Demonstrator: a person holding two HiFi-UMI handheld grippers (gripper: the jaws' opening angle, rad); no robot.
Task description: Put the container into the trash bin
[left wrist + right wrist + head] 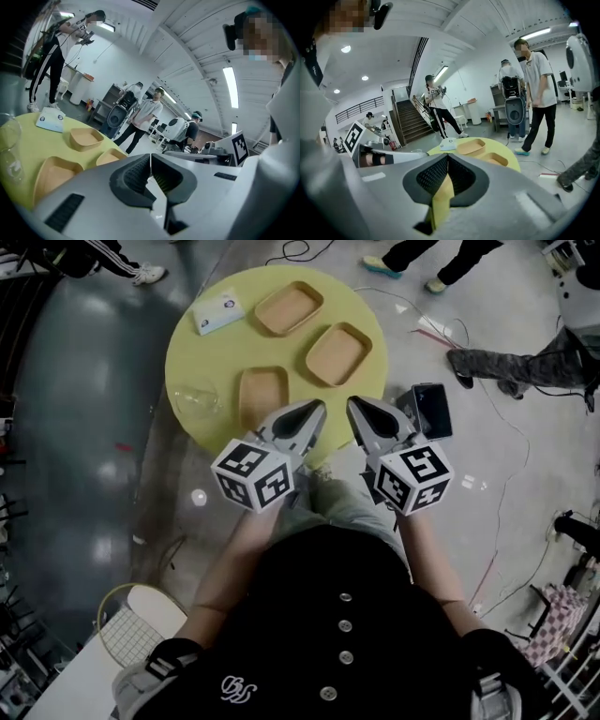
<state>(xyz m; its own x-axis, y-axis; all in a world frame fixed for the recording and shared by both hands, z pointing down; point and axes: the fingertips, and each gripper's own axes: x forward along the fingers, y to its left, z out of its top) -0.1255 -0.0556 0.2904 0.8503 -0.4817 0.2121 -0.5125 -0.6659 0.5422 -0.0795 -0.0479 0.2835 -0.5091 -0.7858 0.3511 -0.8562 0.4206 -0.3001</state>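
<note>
Containers, head view: three shallow tan containers sit open side up and empty on the round yellow table (216,362). The near container (262,395) is just ahead of the left tongs (314,409). The middle container (337,353) is ahead of the right tongs (356,407), and the far container (290,307) lies beyond both.
Long axis, head view: the near container runs straight away from the person. The middle and far ones lie slanted, long sides climbing toward the right.
Tongs, head view: both hover side by side over the table's near edge, tips toward the containers, touching none.
Other things, head view: a clear glass (197,401) stands left of the near container and a white packet (218,311) lies at the far left edge. A dark box (431,411) on the floor just right of the table is probably the trash bin.
Left gripper view: the left tongs (150,158) are clenched on nothing. The near container (56,171) lies low to the left.
Right gripper view: the right tongs (447,159) are clenched and empty, with only the table's yellow behind the pads. The far container (471,147) lies ahead.
Step in hand: probably the reach for a container, with nothing grasped yet.
Doing it well: spread one pair of tongs before sinking lower. Pinch a long wall of the chosen container, one pad inside and one outside. Lift it level, then carry it right to the box.
</note>
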